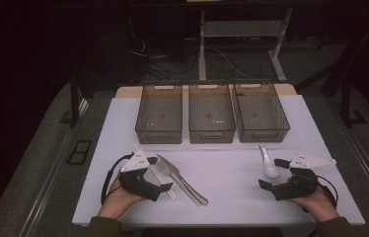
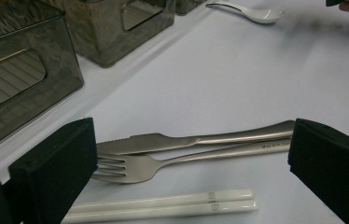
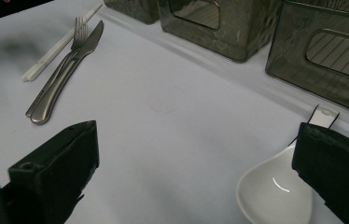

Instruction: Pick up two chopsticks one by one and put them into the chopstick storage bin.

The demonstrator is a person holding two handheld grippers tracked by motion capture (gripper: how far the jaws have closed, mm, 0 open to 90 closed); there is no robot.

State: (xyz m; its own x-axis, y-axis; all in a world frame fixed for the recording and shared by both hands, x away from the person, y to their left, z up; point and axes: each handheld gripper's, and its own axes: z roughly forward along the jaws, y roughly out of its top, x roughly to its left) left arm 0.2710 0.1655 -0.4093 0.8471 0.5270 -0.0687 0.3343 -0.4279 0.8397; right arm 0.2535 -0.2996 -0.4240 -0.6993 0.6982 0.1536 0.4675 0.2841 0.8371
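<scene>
1. Currently both grippers rest low at the near edge of the white table (image 1: 232,182), each in a person's hand. The left gripper (image 1: 165,187) has its black, blocky jaws spread wide with nothing between the pads; the right gripper (image 1: 271,173) likewise stands released, jaws apart and not clamping anything.
2. Materials: the knife (image 2: 196,140) and fork (image 2: 163,164) are brushed metal with smooth rounded handles. The knife edge is finely serrated; the fork shows four tines. The chopsticks (image 2: 163,205) are a white, glossy, square-sectioned pair with small printed marks near one end. The spoon (image 3: 275,191) is glossy white, ceramic-looking, with a deep bowl and a flat handle.
3. Placement: knife and fork lie side by side, touching along their handles, just ahead of the left gripper. The chopsticks lie just beside the fork, on its nearer side in the left gripper view. The spoon lies just beside the right gripper, its bowl close to one jaw in the right gripper view.
4. Surroundings: three smoky translucent plastic bins, left bin (image 1: 159,113), middle bin (image 1: 211,112), right bin (image 1: 261,112), stand in a row at the far side, with ribbed floors and cut-out handles. Nothing lies between the cutlery and the bins.
</scene>
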